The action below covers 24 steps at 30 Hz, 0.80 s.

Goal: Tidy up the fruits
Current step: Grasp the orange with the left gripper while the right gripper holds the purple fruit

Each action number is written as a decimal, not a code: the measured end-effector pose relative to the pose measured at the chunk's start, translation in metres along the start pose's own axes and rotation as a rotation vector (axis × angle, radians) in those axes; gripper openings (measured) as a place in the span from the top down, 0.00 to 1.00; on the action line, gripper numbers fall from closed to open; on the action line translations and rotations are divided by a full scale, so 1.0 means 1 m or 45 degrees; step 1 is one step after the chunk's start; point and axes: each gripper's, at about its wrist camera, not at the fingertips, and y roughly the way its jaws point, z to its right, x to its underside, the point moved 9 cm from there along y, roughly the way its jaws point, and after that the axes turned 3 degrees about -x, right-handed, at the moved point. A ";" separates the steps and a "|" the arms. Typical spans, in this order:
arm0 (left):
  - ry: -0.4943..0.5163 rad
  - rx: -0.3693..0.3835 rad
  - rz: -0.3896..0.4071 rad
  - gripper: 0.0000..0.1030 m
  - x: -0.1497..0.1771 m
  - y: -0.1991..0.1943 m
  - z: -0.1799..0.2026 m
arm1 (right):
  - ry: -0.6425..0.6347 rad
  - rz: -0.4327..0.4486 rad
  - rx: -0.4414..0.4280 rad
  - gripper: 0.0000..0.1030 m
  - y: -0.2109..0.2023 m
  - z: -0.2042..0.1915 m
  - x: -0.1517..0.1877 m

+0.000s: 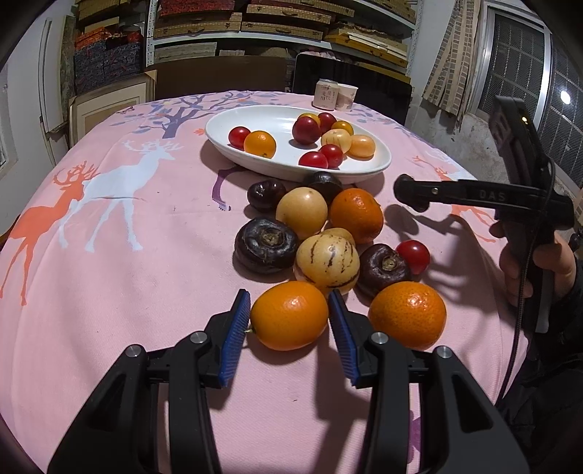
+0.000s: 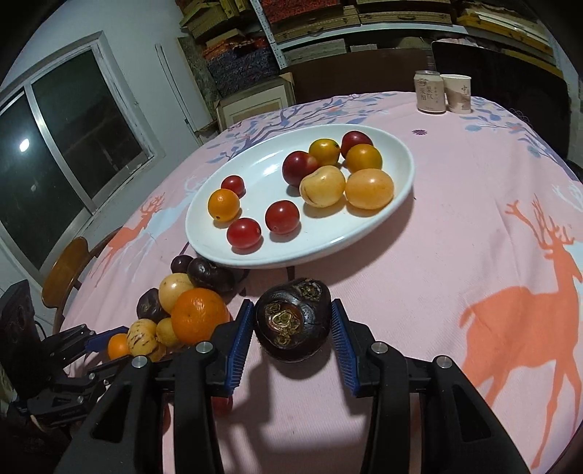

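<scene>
Left wrist view: the left hand-held gripper (image 1: 289,321) has its pads snug on an orange (image 1: 289,315) at the near edge of the fruit pile on the counter (image 1: 127,277). It looks firm with slightly slick peel, so gripping across its middle seems right.

Right wrist view: the right hand-held gripper (image 2: 291,328) carries a dark water chestnut (image 2: 292,322) in front of the white dish (image 2: 309,248). It looks hard, light and lumpy, so it could twist between the pads.

**Hard overhead light, strong fisheye bend**

A bright lamp above throws dark, sharp-edged shadows onto the pink deer-print cloth on the desk (image 1: 145,255). Glare spots shine on the white oval ceramic dish (image 2: 255,171). Both views curve heavily toward black vignetted corners. The cluttered background shelves (image 1: 255,22) are dimmer and softer.
</scene>
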 end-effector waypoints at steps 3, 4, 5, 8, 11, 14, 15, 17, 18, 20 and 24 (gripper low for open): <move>-0.007 -0.004 0.003 0.58 0.000 0.000 -0.001 | 0.006 0.000 0.012 0.58 -0.004 0.003 0.008; -0.011 -0.005 0.003 0.58 0.000 -0.001 -0.002 | 0.004 0.003 0.023 0.58 -0.006 0.004 0.010; -0.014 -0.005 0.003 0.58 0.000 -0.001 -0.002 | -0.003 0.006 0.035 0.58 -0.007 0.004 0.013; -0.028 -0.013 0.008 0.58 -0.001 -0.002 -0.005 | -0.011 0.035 0.050 0.58 -0.015 0.005 0.014; -0.048 -0.012 0.019 0.58 -0.002 -0.005 -0.009 | -0.007 0.063 0.061 0.58 -0.024 0.008 0.015; -0.058 -0.033 0.047 0.58 -0.008 -0.015 -0.015 | -0.002 0.087 0.064 0.58 -0.036 0.011 0.015; -0.063 -0.036 0.060 0.58 -0.010 -0.019 -0.017 | -0.001 0.095 0.066 0.58 -0.039 0.013 0.014; -0.068 -0.043 0.088 0.58 -0.018 -0.028 -0.021 | 0.005 0.115 0.066 0.58 -0.047 0.015 0.012; -0.066 -0.049 0.097 0.58 -0.022 -0.030 -0.022 | 0.008 0.125 0.064 0.58 -0.050 0.016 0.010; -0.048 -0.063 0.096 0.58 -0.027 -0.032 -0.023 | 0.007 0.142 0.061 0.58 -0.055 0.016 0.007; -0.005 -0.026 -0.021 0.58 -0.015 -0.018 -0.014 | -0.002 0.139 0.053 0.58 -0.056 0.016 0.006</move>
